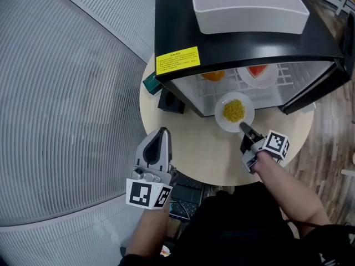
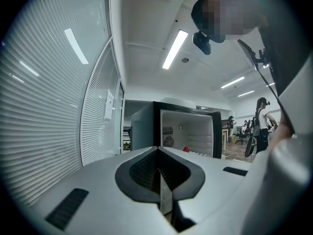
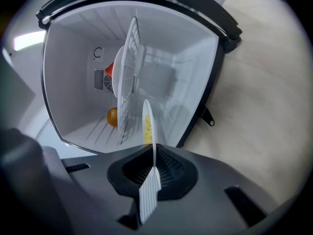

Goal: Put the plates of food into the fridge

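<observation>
Long white ceiling strip lights [image 2: 175, 48] are flooding the room evenly, one glaring as a streak on the ribbed glass wall [image 2: 44, 111]. Both gripper views are bending and darkening toward their corners. The black mini fridge [image 3: 161, 72] is glowing bright white inside and casting a soft shadow on the round beige tabletop [image 1: 183, 148]. The white round plate of yellow food [image 3: 148, 126] is blurring near the lens.
</observation>
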A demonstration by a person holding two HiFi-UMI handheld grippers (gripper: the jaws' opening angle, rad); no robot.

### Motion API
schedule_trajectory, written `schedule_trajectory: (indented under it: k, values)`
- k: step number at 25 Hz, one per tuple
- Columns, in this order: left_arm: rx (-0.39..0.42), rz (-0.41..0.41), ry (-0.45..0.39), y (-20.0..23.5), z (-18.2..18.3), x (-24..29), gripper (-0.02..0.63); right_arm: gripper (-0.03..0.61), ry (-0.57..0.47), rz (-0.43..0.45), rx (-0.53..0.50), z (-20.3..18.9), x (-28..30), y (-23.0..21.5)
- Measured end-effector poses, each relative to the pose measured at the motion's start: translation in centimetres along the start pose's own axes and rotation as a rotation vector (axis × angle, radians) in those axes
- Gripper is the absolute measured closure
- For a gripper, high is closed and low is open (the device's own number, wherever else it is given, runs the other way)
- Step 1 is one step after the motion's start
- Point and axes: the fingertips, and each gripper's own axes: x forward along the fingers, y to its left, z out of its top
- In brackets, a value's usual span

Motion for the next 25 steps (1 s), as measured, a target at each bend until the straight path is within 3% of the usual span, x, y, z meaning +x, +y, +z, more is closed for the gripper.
schedule_trajectory:
  k: [4, 14, 25]
  values:
    - [0.024, 0.010, 0.006, 1.3, 0.0, 0.8, 0.609, 0.563, -0.010, -0.005, 0.014, 1.2, 2.2, -0.2]
    - [-0.004, 0.077, 0.058, 5.2, -1.9, 1.5, 0.607, 0.563, -0.016, -0.069, -0.001, 3.4, 6.4, -0.8]
    - [-0.028, 0.154, 0.107, 9.0, -3.6, 0.5, 0.607, 0.563, 0.029, -0.174, -0.150, 4.9, 10.8, -1.0]
